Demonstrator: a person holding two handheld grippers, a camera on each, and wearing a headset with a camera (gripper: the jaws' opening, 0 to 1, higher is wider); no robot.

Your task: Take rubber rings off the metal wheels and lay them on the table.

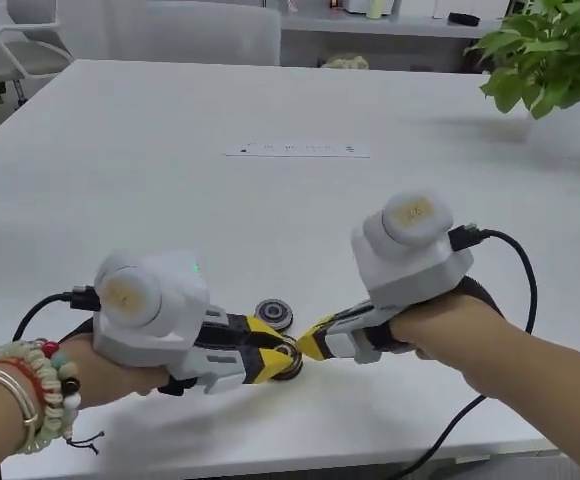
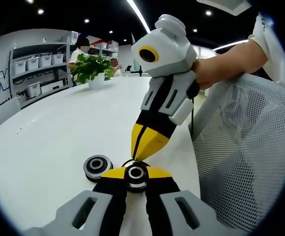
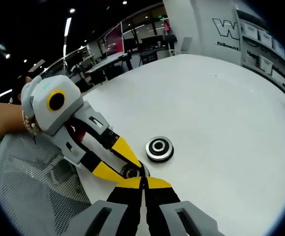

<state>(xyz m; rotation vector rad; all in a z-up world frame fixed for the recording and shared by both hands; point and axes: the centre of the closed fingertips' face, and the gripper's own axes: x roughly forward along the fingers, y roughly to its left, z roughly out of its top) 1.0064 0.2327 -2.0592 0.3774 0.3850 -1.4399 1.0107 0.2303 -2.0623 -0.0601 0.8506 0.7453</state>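
**Both grippers meet on one wheel at the table's near edge**

The left gripper (image 1: 278,358), in a hand with beaded bracelets at the wrist, has its yellow-tipped jaws closed around a small metal wheel (image 2: 136,177), gripping it on either side just above the table (image 1: 170,170). The right gripper (image 1: 306,348) comes in from the opposite side. Its jaws are drawn together to a point, and the tips touch the rim of the held wheel. Whether they have pinched anything there I cannot tell, as the contact is too small to make out.

Just beyond the held wheel, a second wheel (image 3: 159,148) lies flat on the white tabletop, apart from both grippers, with its dark rubber ring (image 3: 150,146) on around the outside.

Further back, near the middle of the table, lies a flat white strip (image 1: 298,150). A leafy green plant (image 1: 550,55) stands at the far right corner, and a white chair (image 1: 200,32) sits behind the far edge.
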